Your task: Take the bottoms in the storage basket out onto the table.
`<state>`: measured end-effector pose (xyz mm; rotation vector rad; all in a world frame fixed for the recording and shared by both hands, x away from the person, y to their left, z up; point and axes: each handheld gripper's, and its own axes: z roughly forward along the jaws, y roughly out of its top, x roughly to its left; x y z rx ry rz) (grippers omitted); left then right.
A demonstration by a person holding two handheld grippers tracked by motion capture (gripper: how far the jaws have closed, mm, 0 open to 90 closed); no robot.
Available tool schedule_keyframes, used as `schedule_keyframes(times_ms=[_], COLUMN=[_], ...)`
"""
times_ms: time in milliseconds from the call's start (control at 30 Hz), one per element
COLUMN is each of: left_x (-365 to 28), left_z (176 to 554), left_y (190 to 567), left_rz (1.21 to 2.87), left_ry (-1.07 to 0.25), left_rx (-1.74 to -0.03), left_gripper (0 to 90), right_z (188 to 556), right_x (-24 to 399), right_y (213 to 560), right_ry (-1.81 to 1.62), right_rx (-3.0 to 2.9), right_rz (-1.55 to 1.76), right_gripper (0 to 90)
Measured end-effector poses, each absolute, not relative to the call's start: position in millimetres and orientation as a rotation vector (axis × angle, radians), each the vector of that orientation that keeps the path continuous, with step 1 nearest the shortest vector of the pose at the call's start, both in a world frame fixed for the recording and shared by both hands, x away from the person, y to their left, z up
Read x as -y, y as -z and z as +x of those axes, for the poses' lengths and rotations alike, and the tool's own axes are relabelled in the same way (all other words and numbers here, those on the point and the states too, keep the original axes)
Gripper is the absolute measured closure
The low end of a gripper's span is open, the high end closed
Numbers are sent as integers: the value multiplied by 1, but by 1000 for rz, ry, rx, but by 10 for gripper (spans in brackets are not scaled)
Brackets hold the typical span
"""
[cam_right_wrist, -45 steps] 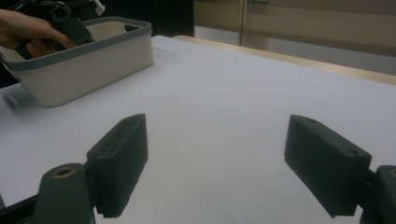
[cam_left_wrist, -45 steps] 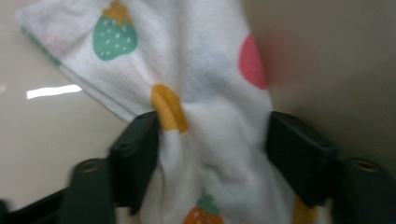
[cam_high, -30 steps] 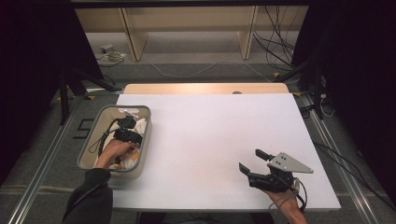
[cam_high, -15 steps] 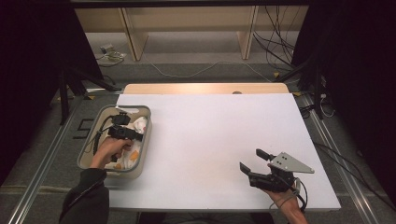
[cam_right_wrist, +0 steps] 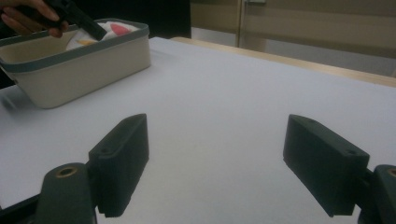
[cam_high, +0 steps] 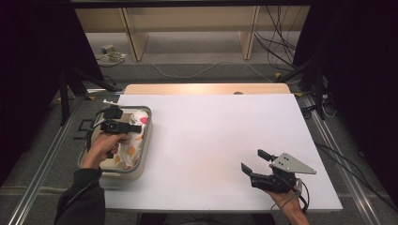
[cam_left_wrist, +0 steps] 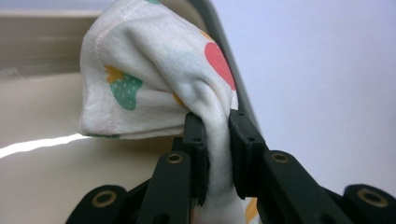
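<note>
Holding a fold of the white cloth (cam_left_wrist: 154,79) tight, my left gripper (cam_left_wrist: 217,140) sits over the tub (cam_high: 144,140) at the left side of the table (cam_high: 211,140). Its two black jaws are squeezed on the cloth, and in the left gripper view a thick twist of it runs down between them. The cloth has red, green and orange shapes on it. Most of it bunches up just past the jaw tips, and the rest hangs down into the tub, close to the tub's right wall. So the cloth lies straight ahead of my left gripper and below it — the long way of the bunch goes up and down. The open white table lies to the right of the tub, just over that wall. I think the next move is to lift the cloth up and carry it right, over the rim, so the hanging part has to clear the wall first or it may catch there. My right gripper (cam_high: 257,162) rests low on the table near the front right corner, well apart from the tub. Its jaws are spread wide with nothing between them, as the right gripper view shows. My left hand (cam_high: 104,149) is much nearer the cloth — the right one has a long way to reach.
</note>
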<state>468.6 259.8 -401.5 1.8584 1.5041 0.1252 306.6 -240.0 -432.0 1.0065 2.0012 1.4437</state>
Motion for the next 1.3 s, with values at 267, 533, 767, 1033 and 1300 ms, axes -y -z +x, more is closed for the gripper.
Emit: schedule_keyframes(times_ms=[267,533,767,1033,1300], left_x=[-265,-264,-261,-259,-256], left_z=[464,459,454,447,442], left_y=[388,375,363,347,338], left_rz=[1814,1791,1781,1749,1721], left_ry=[-138,-133,-136,-127,-116], left_rx=[-1467,-1414,-1376,-1308,-1262], left_gripper=[780,780,780,780,780], right_z=[306,306,306,306,306], right_x=[240,240,241,240,240], right_y=[432,432,432,432,432], right_ry=[-1444,-1444,-1444,-1444,-1445], right_rx=[-2001,-1999,-1999,-2001,-2001], right_rz=[1006,1008,1008,1005,1004], right_gripper=[232,233,233,232,232])
